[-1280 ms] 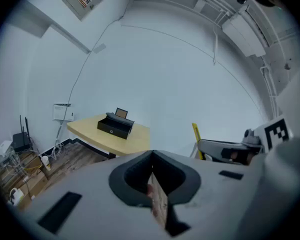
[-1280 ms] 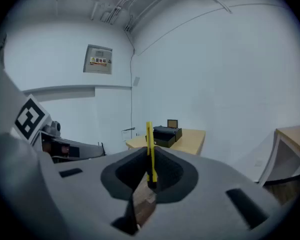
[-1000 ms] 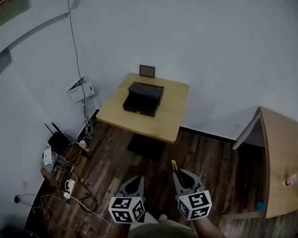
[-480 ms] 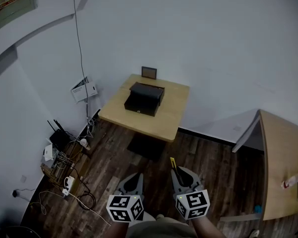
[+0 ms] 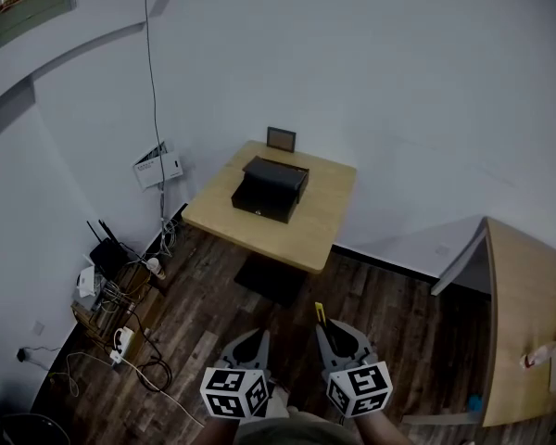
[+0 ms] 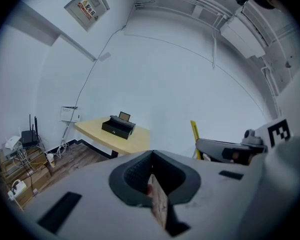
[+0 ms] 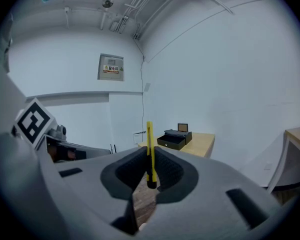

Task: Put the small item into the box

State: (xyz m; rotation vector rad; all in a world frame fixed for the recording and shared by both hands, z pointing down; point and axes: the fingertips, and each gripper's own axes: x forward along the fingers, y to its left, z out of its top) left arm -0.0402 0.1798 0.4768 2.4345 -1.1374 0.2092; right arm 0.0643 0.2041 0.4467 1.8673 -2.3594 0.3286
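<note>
Yellow stick-like item (image 7: 149, 146) was gripped upright in the right gripper (image 7: 149, 159), jaws clenched on its lower part, the top poking above the pads. It was up in the air near the person, well apart from the box. Black box (image 5: 271, 189) sat on a light wooden table (image 5: 329, 216) against the white wall, far ahead of both grippers. A small dark frame (image 5: 281, 138) stood just behind the box at the table's back edge. Left gripper (image 6: 151, 165) was beside the right one, jaws pressed together with nothing between them. Dark wood plank floor (image 5: 398, 313) lay below. Router and tangled cables (image 5: 111, 276) were on the floor at left by the wall. Another wooden table (image 5: 528, 304) was at the right edge.
</note>
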